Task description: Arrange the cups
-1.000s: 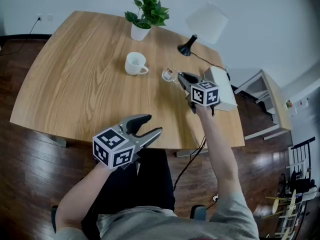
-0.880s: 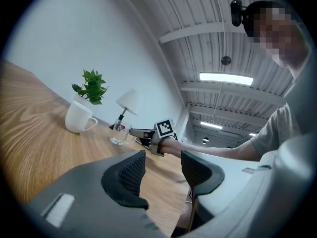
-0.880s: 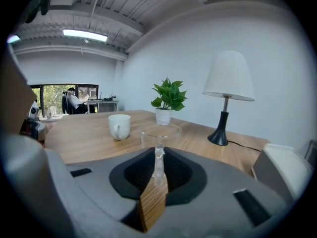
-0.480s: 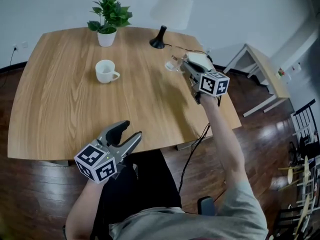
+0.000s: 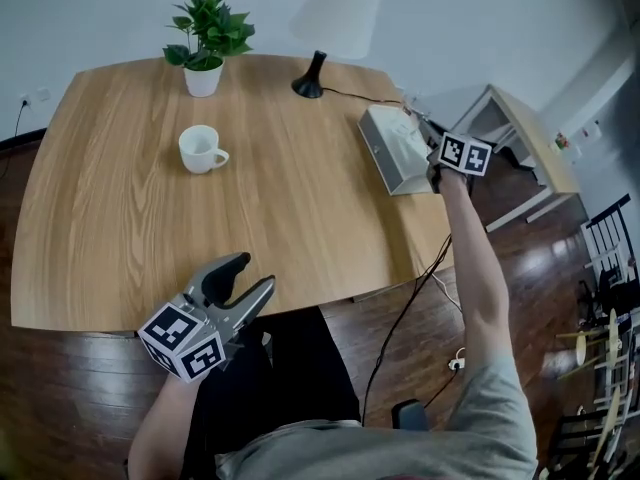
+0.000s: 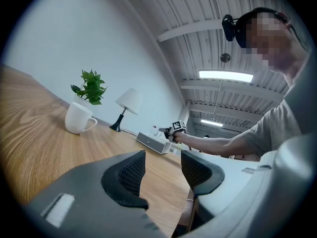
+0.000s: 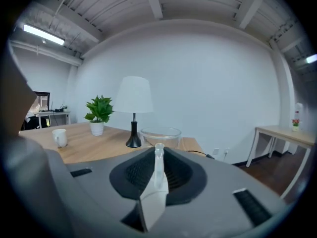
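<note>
The glass cup [image 7: 161, 134] was held off the bench [image 5: 110, 238] by the right gripper [image 7: 158, 163]. The jaws were closed narrowly on its clear handle, which stood upright between the pads, and the bowl sat straight ahead of them at twelve o'clock. In the head view this gripper was seen above the white box [image 5: 392, 153] at the bench's right edge. Whether the cup touched the box could not be told.

The white mug [image 5: 203, 150] stood upright on the bench, well apart from the held cup, at about nine o'clock from the right gripper. Its handle was turned toward four o'clock in the head view. If the cups were to be set side by side, the glass cup would be judged to need carrying across the bench toward nine o'clock, with its open mouth kept upward.

The left gripper [image 5: 252, 274] was held level at the near edge of the bench, its jaws wide apart with nothing between them. The mug lay at about eleven o'clock from it and was judged nearer to this gripper than to the right one.

A potted plant [image 5: 205, 43] and a lamp [image 5: 330, 23] stood at the far edge, at twelve o'clock from the mug and toward two o'clock.

No brand, label or legible writing was found; only the black and white square markers on the grippers' cubes were seen
</note>
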Motion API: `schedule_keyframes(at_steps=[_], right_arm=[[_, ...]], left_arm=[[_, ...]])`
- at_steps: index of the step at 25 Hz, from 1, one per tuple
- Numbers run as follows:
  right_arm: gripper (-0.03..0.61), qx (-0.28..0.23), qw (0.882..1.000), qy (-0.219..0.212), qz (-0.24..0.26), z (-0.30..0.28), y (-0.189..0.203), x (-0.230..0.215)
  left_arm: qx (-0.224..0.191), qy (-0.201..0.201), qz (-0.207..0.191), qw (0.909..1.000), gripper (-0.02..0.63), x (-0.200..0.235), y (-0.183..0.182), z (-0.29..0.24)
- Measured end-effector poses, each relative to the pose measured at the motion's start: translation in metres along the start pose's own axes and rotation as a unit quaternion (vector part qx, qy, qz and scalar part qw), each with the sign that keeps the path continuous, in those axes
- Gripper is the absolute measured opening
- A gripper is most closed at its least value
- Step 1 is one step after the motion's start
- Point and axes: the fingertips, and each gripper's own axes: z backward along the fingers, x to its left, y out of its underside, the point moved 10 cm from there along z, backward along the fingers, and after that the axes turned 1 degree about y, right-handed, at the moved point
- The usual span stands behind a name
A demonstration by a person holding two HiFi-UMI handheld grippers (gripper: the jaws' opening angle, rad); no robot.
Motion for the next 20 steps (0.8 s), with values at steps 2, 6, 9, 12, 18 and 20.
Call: schedule_keyframes(at_steps=[2,6,9,12,18,20], right_arm=[[0.067,0.004,1.000,0.000,0.007,-0.005,0.001,-0.007],[0.067,0.009,1.000,0.005,0.016,-0.009,0.003,-0.023],[0.067,0.007,1.000,0.001,0.009,-0.010,0.006,-0.028],[0.067,0.008,1.000,0.000,0.016,-0.013,0.005,-0.026],[0.168,0.019,0.998,0.049,0.039,-0.007,0.002,-0.023],[0.209,0.007,0.998,0.053,0.017,0.003,-0.003,-0.020]], left_arm=[[-0.002,0.000,0.002,1.0000,0.238,0.000,0.000,0.000],[-0.004,0.002,0.008,1.0000,0.238,-0.001,-0.002,-0.002],[-0.004,0.002,0.009,0.9999,0.238,0.000,-0.002,0.000],[-0.004,0.001,0.007,1.0000,0.238,0.001,-0.001,0.000],[-0.003,0.000,0.008,1.0000,0.238,-0.001,0.000,-0.003],[-0.006,-0.002,0.011,0.9999,0.238,-0.003,0.000,-0.004]])
